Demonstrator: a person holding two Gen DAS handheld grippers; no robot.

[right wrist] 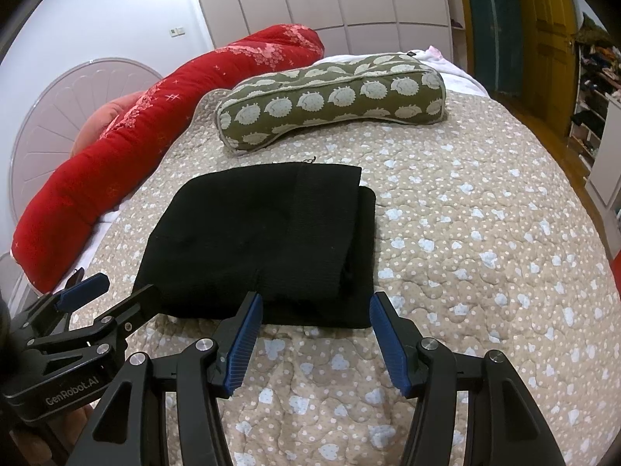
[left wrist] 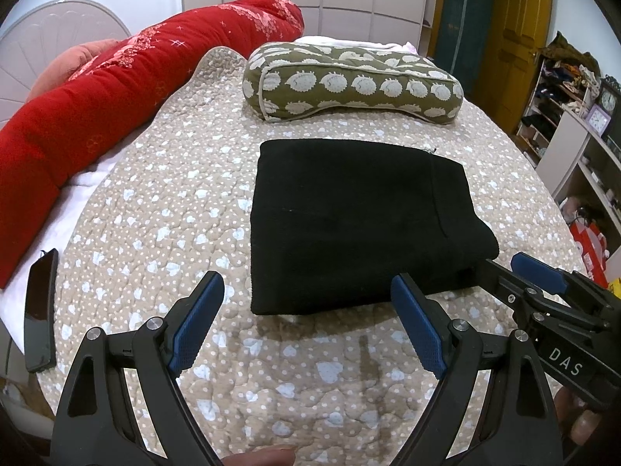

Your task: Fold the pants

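Black pants [left wrist: 357, 225] [right wrist: 264, 240] lie folded into a thick rectangle on the quilted bedspread [left wrist: 163, 202]. My left gripper [left wrist: 308, 289] hangs open just short of the bundle's near edge, its blue pads [left wrist: 417, 326] empty. In the right wrist view my right gripper [right wrist: 316, 305] is open too, at the near edge of the pants, with nothing between its fingers. Each gripper appears in the other's view: the right one [left wrist: 512, 273] at the bundle's near right corner, the left one [right wrist: 118, 291] at its near left corner, both with jaws apart.
A green patterned pillow [left wrist: 349, 81] lies beyond the pants. A long red bolster [left wrist: 116, 81] runs along the left side. A dark phone [left wrist: 40, 310] rests near the bed's left edge. Shelves [left wrist: 574, 116] and a yellow door [left wrist: 516, 39] stand at the right.
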